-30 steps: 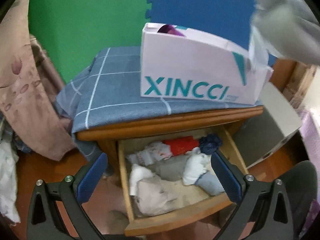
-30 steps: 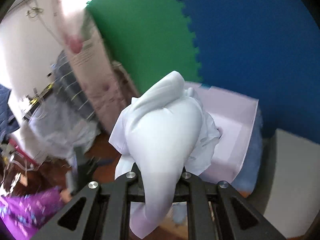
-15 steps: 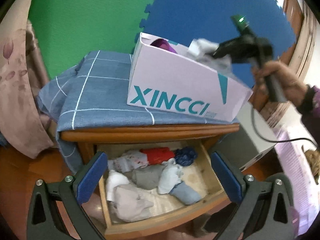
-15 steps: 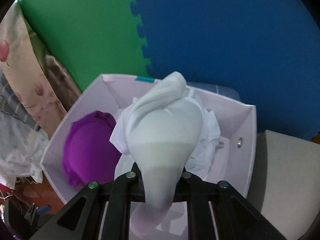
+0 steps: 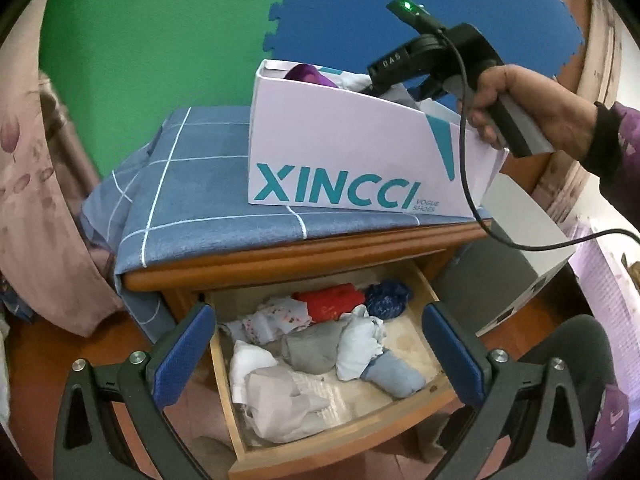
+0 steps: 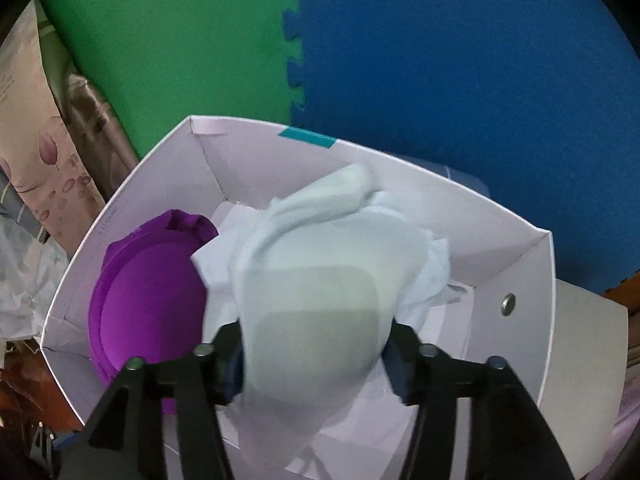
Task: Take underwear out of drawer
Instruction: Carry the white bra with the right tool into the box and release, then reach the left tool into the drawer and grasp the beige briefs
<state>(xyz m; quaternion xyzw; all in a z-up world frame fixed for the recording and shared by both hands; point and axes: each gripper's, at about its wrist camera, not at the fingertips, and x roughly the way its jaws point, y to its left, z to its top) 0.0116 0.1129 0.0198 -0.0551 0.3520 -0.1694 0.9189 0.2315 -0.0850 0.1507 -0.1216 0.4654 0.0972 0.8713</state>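
A shoe box [image 5: 348, 152] stands on a cloth [image 5: 192, 184] spread over the nightstand [image 5: 304, 264], toward its right side. Below the nightstand top, the drawer [image 5: 344, 436] is pulled out, with rolled underwear [image 5: 320, 344] lying inside it. In the box, a padded bra [image 6: 148, 300] sits at the left; a folded garment [image 6: 320, 280] lies to its right, between the fingers of the right tool [image 6: 314, 360], whose jaws are opening. The left tool [image 5: 318, 348] hovers before the drawer
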